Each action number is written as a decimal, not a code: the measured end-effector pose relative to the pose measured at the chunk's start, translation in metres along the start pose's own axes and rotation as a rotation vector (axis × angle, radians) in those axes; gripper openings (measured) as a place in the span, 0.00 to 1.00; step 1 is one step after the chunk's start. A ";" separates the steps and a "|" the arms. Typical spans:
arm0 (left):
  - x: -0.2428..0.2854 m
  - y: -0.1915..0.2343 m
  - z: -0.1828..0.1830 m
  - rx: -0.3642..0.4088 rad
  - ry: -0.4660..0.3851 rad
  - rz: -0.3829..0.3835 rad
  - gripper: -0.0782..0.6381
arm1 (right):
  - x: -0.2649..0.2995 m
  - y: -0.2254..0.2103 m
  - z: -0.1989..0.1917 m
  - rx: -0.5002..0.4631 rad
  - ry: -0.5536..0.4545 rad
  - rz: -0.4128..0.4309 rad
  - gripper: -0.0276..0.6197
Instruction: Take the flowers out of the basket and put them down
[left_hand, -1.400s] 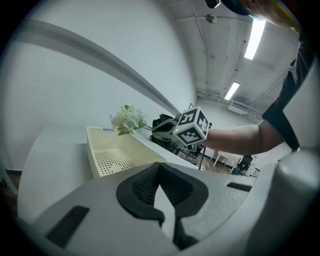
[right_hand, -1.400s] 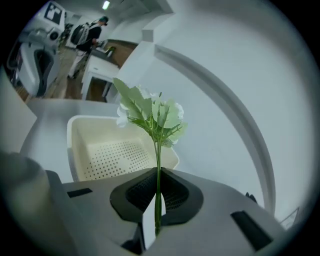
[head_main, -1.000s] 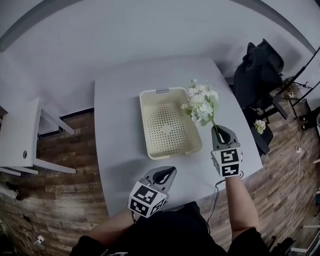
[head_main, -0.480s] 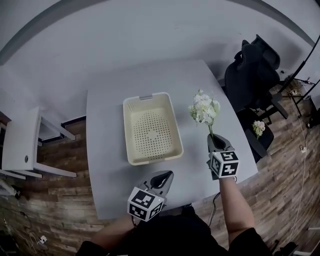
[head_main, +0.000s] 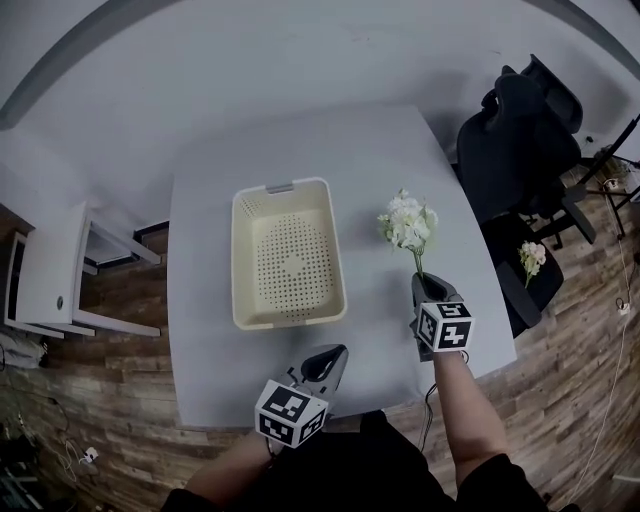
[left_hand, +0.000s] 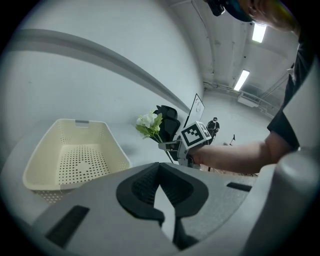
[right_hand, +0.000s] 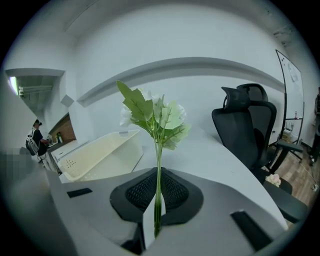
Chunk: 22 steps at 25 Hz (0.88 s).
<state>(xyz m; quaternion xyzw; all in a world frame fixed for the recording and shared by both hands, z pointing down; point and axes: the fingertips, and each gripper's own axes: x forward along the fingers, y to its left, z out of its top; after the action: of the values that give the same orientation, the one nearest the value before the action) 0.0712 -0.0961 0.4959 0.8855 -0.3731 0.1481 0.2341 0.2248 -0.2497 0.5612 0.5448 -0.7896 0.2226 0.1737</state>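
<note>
**Left gripper** (head_main: 330, 358): at the table's (head_main: 200, 200) near edge, jaws together, nothing between them.

**Basket** (head_main: 238, 262): cream, perforated, empty, mid-table.

**Flowers** (head_main: 408, 224): one white sprig, upright, right of the basket and clear of it, over bare table.

**Right gripper** (head_main: 428, 288): jaws closed on the lower stem.

**Step:** the lift-out looks done, and the putting-down is in hand.

**Next move:** likely calls for lowering and tipping the sprig until it lies on the table, then parting the jaws. The stem is thin and may cling to a pad.

**Views:**
- Only the right gripper view shows the stem pinched between the pads.
- Only the head view shows the whole basket floor bare.
- The head view also shows a second sprig (head_main: 531, 257) on the chair (head_main: 510, 150), off the table.
</note>
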 end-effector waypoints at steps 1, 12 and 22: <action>0.004 0.000 0.000 -0.006 0.002 0.009 0.12 | 0.005 -0.003 -0.004 0.005 0.012 0.007 0.09; 0.035 -0.001 -0.014 -0.077 0.023 0.090 0.12 | 0.057 -0.034 -0.046 0.038 0.136 0.045 0.09; 0.045 -0.002 -0.022 -0.117 0.047 0.141 0.12 | 0.085 -0.045 -0.062 0.052 0.190 0.060 0.09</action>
<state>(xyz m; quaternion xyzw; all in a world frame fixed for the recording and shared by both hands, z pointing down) 0.1017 -0.1101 0.5336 0.8381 -0.4370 0.1629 0.2829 0.2397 -0.2970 0.6645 0.5018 -0.7793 0.2988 0.2270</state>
